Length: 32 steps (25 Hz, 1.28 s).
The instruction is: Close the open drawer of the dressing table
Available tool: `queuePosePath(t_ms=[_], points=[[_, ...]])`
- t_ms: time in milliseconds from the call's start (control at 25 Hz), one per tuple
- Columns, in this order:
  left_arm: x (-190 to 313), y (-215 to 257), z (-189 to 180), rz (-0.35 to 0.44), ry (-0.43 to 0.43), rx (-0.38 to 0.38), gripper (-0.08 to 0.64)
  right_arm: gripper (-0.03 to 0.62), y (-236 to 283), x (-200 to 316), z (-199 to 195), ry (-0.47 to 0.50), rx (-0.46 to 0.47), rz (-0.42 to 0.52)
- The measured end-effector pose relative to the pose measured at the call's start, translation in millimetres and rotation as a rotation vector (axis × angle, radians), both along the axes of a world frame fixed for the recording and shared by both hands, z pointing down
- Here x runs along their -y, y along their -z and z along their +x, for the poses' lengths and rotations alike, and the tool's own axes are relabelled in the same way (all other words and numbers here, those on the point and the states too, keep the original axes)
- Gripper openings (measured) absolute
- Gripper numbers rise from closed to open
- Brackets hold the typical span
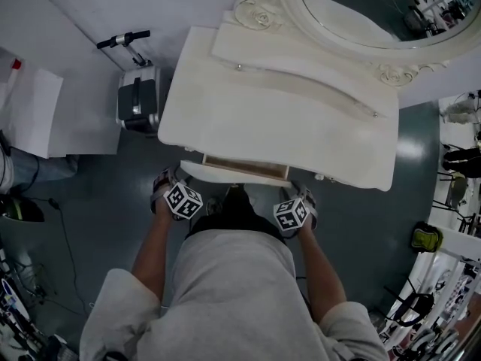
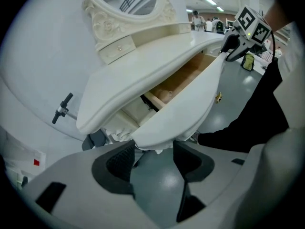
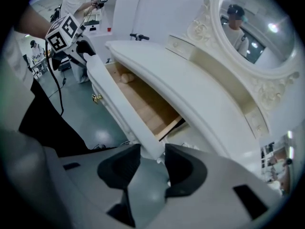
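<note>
The cream curved wooden drawer front (image 3: 112, 106) stands pulled out
My left tongs (image 2: 153, 157) and right tongs (image 3: 153, 162) gape wide, each straddling one end

An indoor workshop hall: glossy grey floor (image 1: 98, 201), white partition wall (image 1: 83, 6) behind the dressing table (image 1: 278, 119), equipment racks (image 1: 445, 277) to its right, ceiling strip lights (image 2: 209, 1).

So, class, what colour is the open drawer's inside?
The drawer's inside is light tan wood, clearest in the right gripper view.
</note>
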<state>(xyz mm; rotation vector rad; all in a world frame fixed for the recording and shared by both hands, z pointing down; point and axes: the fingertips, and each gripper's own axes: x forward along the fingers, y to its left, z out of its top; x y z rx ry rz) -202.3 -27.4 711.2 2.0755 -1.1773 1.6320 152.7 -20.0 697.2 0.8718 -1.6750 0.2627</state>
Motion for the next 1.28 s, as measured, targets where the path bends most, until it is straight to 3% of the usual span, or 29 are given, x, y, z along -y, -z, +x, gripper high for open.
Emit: queuePosePath(t_ms=[160,400,640,1280], points=[[3,0,0,-0.001,-0.003,-0.003,0.259,0.166,0,2,2,-0.024,0.007,0.001],[8,-1,0,0.004,0.017,-0.01,0.256,0.169,0,7,3,-0.16,0.083,-0.008],[10,-2,0,-0.006,0.063,-0.041,0.245,0.17,0,10,6,-0.23,0.113,-0.014],[22,-1,-1,0.003,0.113,-0.08,0.233,0.169,2,23,7,-0.296,0.132,-0.001]])
